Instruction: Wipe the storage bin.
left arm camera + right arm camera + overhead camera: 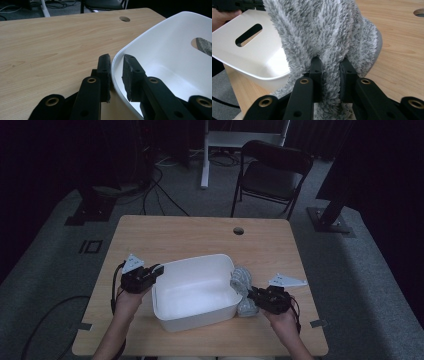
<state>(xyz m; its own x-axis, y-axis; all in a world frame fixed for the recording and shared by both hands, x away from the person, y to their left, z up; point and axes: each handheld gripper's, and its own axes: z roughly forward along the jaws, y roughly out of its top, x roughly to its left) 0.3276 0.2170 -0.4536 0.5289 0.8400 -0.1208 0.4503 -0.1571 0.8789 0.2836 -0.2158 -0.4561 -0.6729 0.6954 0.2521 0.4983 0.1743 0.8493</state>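
Note:
A white plastic bin (200, 317) stands on the wooden table (175, 232), a little toward the near edge. My left gripper (156, 271) holds the bin's left rim. In the left gripper view the jaws (117, 62) straddle that rim, one pad outside the wall and one inside the bin (162, 45). A fluffy grey cloth (242, 280) hangs against the bin's right side. My right gripper (251, 295) is shut on it. In the right gripper view a fold of the cloth (324, 27) is pinched between the pads of the gripper (329, 65), beside the bin (249, 57).
The table has a round cable hole (238, 230) near its far edge. Behind the table stand a black folding chair (272, 170) and a white stand (205, 155), with cables on the grey floor. The bin's handle slot (248, 35) shows in its end wall.

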